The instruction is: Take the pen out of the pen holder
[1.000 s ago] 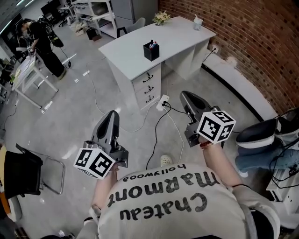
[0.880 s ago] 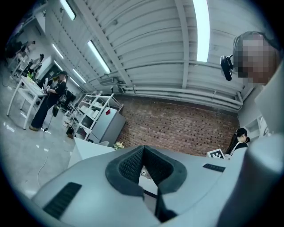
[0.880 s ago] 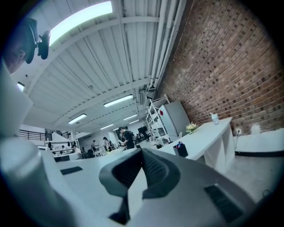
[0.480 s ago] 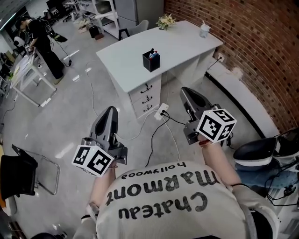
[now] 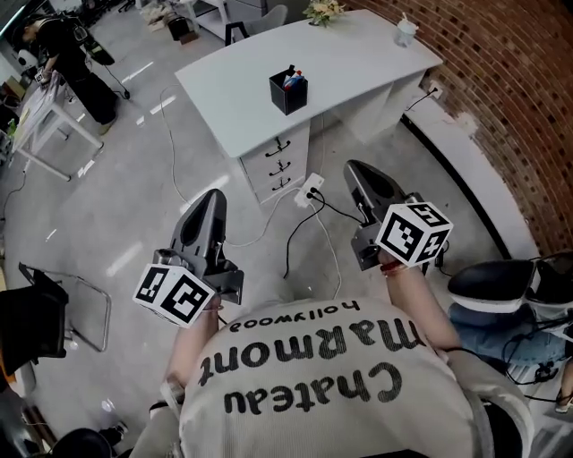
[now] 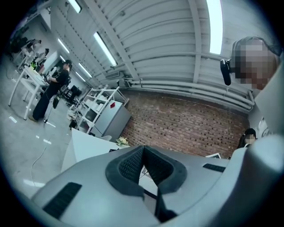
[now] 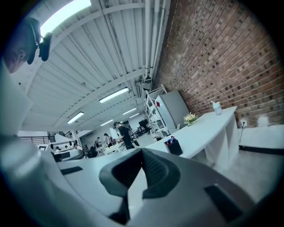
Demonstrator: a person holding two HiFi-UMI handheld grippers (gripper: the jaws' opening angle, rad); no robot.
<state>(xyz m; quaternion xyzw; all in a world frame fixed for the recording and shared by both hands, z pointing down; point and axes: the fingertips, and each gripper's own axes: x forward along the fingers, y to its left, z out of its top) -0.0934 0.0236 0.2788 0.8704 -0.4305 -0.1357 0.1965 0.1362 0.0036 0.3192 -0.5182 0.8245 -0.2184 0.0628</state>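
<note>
Grey left tongs (image 5: pixel 213 199): held low in front of the person's body and pointing at the surface; the pads are pressed together with nothing between them, which fits a carrying pose with nothing yet in reach.
Right tongs (image 5: pixel 358 172): level with the left pair and aimed the same way; closed and empty too, with the marker cube riding above the hand.
Floor: grey concrete between the person and the furniture; a white power strip (image 5: pixel 311 190) lies on it by the drawers, with dark cables (image 5: pixel 300 237) trailing back toward the person's feet, so this is probably a spot to step around.
Drawer unit (image 5: pixel 280 167): three handled drawers under the near corner of the surface.
Surface (image 5: pixel 358 54): pale, long and mostly bare.
Pen holder (image 5: pixel 288 94): black, square and upright, near the front edge above the drawers, well apart from both tongs; it looks easy to reach from this side.
Pens (image 5: pixel 293 79): red and blue tops stand above the holder's rim, none taken out yet; that leaves something to pinch.
Far end: a flower bunch (image 5: pixel 324 11) and a cup (image 5: pixel 407 31), clear of the job.
Brick wall (image 5: pixel 501 80): runs along the right.
Stage: approach, I judge; one pair must open before closing on a pen.
</note>
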